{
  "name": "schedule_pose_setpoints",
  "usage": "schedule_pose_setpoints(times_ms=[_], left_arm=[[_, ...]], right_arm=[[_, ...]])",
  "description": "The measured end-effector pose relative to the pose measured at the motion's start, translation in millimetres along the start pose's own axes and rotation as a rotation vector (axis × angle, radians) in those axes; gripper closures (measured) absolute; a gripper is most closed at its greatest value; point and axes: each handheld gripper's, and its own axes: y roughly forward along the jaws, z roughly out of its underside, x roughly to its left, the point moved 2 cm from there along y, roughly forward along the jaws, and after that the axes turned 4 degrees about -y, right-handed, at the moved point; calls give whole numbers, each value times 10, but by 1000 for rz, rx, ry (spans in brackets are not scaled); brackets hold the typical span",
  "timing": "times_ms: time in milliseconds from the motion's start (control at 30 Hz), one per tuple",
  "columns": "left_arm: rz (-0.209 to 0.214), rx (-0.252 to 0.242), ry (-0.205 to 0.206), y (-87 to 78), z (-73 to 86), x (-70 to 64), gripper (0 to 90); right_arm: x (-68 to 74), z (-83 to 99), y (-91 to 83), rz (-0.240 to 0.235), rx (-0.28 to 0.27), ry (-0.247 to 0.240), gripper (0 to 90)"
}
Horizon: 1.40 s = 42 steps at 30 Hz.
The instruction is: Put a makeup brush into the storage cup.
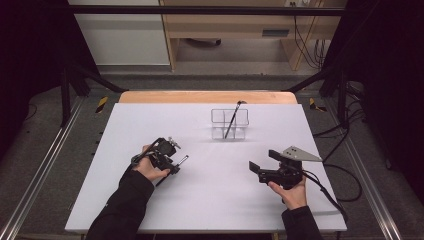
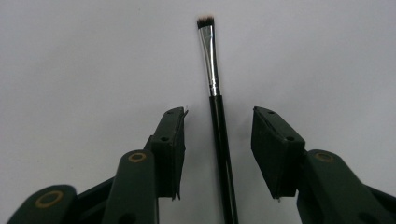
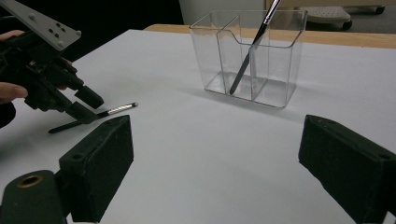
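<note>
A black-handled makeup brush (image 2: pixel 218 130) with a silver ferrule lies flat on the white table. My left gripper (image 2: pixel 219 113) is open and low over it, one jaw on each side of the handle, neither touching. From above, that gripper (image 1: pixel 174 164) sits left of centre with the brush (image 1: pixel 183 160) poking out toward the upper right. A second brush (image 1: pixel 232 120) leans in a clear compartmented organizer (image 1: pixel 218 116) at the back centre. My right gripper (image 1: pixel 256 170) is open with nothing in it at the right front, facing the organizer (image 3: pixel 275 70) and its brush (image 3: pixel 247 53).
The white board (image 1: pixel 210 200) covers a wooden table whose far edge (image 1: pixel 207 96) shows behind it. In the right gripper view the left gripper (image 3: pixel 77 105) and a hand (image 3: pixel 9 91) are at the left, over the lying brush (image 3: pixel 116 109). Cables trail off the right side.
</note>
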Motion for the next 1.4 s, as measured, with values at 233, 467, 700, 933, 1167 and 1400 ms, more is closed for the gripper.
schedule_pose_setpoints(times_ms=[233,467,700,933,1167,1400], left_arm=[[12,25,13,22,8,-17,664],[1,46,6,15,22,-43,740],[-14,55,4,16,23,-80,804],[-16,58,10,16,24,-89,830],[-12,52,28,12,30,-86,832],[5,49,41,-11,37,-88,832]], right_arm=[[0,-2,-3,-2,-1,2,106],[2,0,2,-4,2,4,105],[2,3,7,-5,4,6,105],[3,4,9,-7,8,9,104],[3,4,10,-8,9,10,104],[4,3,8,-8,9,11,104]])
